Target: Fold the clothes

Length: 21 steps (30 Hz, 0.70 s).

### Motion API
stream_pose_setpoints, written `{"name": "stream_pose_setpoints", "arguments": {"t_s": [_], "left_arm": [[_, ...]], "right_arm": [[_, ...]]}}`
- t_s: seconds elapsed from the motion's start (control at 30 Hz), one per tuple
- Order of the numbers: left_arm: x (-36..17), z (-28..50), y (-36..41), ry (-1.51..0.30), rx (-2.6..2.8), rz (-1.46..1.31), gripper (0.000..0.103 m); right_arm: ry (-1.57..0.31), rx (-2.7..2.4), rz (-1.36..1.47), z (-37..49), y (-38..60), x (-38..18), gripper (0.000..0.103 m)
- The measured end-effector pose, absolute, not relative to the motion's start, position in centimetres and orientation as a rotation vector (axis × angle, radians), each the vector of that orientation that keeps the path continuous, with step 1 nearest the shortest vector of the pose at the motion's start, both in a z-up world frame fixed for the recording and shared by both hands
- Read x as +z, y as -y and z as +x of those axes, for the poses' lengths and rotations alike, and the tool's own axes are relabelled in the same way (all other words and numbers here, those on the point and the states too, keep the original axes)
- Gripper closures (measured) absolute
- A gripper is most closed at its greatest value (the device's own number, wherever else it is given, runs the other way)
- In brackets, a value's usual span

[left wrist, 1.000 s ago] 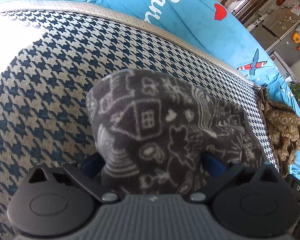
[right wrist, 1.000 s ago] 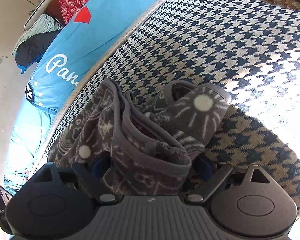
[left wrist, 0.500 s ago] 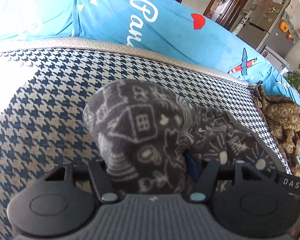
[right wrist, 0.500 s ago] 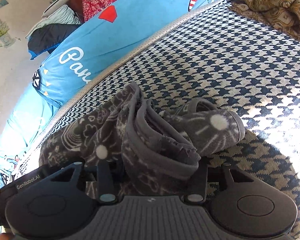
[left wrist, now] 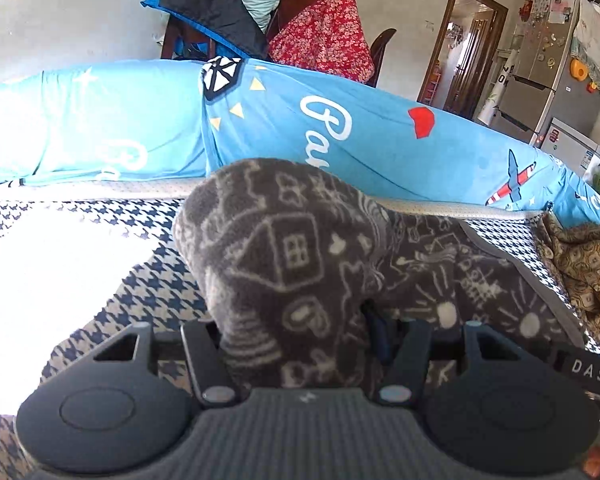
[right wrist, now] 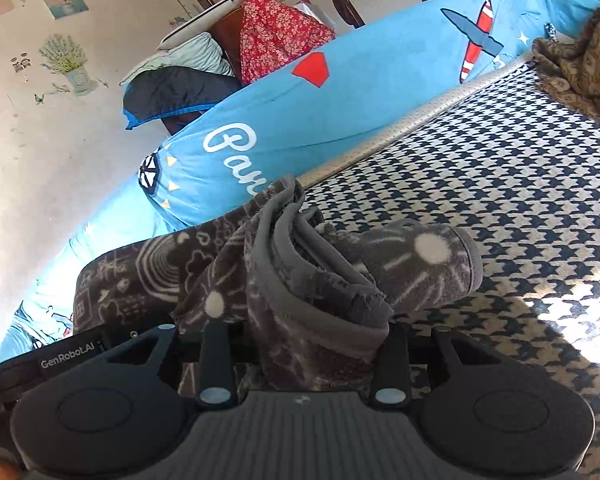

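Note:
A grey fleece garment (left wrist: 284, 248) printed with white doodles lies bunched on the houndstooth cover (left wrist: 152, 300). My left gripper (left wrist: 296, 332) is shut on one bunched end, which stands raised as a hump in front of the camera. In the right wrist view the same garment (right wrist: 420, 264) shows its grey trimmed edges and a rolled end pointing right. My right gripper (right wrist: 304, 332) has its jaws closing, with a thick fold between the fingers and the pads pressing on it. Fabric hides the fingertips of both.
A brown patterned cloth (left wrist: 584, 272) lies crumpled at the cover's far right, also in the right wrist view (right wrist: 580, 68). A blue printed backrest (left wrist: 340, 128) borders the far edge. Behind it stand a clothes-piled chair (left wrist: 300, 20) and a fridge (left wrist: 540, 80). Sun glare whitens the cover at left.
Both grippers went from wide open around the garment to clamped on it. Both have risen and tilted up, lifting the gripped folds, so more of the room shows.

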<state>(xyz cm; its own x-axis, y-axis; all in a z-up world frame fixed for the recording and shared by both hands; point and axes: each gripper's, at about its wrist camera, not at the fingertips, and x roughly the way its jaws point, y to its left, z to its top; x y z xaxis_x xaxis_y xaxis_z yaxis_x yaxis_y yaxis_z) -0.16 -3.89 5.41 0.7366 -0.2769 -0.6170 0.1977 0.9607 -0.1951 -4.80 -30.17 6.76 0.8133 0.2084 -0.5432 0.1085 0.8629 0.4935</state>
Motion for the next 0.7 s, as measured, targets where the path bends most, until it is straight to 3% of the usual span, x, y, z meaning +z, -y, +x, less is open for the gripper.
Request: {"name": "stream_pose_setpoints", "arguments": {"t_s": [0.7], "left_arm": [[6.6, 5.8, -0.2, -0.6, -0.208, -0.099, 0.047]], "right_arm": [[-0.532, 0.079, 0.459, 1.3, 22.9, 7.8, 0.067]]}}
